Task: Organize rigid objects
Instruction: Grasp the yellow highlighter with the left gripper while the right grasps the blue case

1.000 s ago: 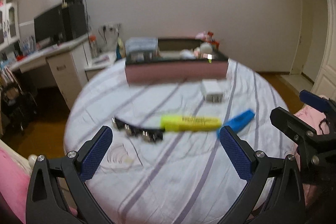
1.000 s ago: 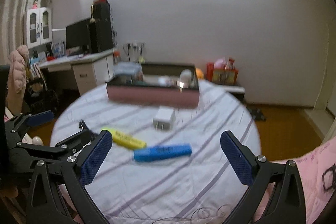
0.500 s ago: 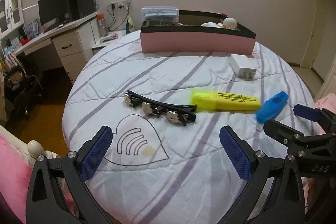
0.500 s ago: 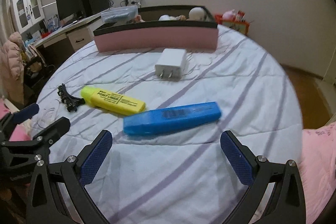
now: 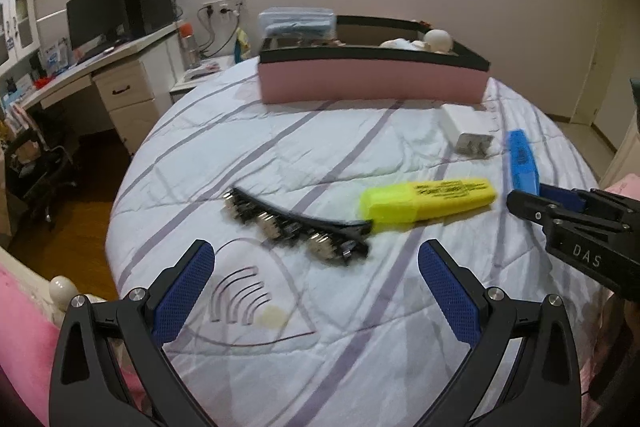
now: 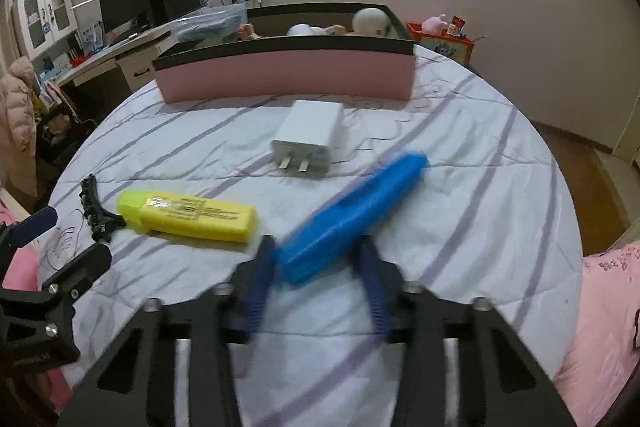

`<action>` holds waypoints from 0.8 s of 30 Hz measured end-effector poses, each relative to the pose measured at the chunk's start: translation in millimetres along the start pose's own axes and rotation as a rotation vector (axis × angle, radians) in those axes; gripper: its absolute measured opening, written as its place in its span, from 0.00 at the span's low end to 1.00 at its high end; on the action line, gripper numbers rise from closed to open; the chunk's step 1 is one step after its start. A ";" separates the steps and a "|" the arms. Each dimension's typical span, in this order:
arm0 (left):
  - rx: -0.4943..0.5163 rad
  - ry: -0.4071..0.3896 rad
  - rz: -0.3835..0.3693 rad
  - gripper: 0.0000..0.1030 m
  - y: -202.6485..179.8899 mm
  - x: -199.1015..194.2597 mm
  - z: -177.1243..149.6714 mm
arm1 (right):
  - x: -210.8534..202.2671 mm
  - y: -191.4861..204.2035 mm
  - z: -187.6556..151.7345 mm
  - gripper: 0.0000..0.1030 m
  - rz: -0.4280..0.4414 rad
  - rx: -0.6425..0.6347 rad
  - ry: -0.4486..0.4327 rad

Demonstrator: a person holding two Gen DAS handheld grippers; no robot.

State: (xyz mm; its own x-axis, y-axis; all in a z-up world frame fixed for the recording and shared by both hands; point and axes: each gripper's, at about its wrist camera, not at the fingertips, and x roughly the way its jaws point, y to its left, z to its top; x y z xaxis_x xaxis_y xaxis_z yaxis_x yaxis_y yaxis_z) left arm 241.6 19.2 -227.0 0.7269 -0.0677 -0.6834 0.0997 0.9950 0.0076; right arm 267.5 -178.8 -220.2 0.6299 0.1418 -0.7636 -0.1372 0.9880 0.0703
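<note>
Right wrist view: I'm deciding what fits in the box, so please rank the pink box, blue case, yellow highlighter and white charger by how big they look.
1. pink box, clearly largest.
2. blue case, though it is nearest the camera and blurred, so unsure against the next.
3. yellow highlighter.
4. white charger.

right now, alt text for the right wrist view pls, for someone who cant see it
The right gripper, its jaws just closing, clamps the near end of a blue bar-shaped object on a striped bedspread. Beyond it lie a yellow highlighter, a white charger plug and a pink box.
</note>
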 end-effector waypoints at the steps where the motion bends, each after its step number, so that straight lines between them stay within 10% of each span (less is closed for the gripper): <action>1: 0.011 -0.001 -0.005 1.00 -4.0 0.8 2.1 | -1.5 -6.9 0.1 0.29 -0.001 0.007 0.003; 14: 0.242 0.076 -0.075 0.97 -44.1 44.7 32.4 | -3.6 -40.7 2.8 0.28 0.031 0.060 0.001; 24: 0.154 0.087 -0.124 0.27 -38.9 56.7 45.5 | 11.4 -43.7 21.2 0.36 0.032 0.075 -0.005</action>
State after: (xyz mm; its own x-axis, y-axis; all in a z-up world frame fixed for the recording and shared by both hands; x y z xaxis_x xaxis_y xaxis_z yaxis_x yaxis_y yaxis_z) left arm 309.9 -26.6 -232.8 0.6418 -0.1753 -0.7466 0.2921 0.9560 0.0267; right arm 296.9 -219.0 -218.4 0.6299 0.1732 -0.7572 -0.0998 0.9848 0.1422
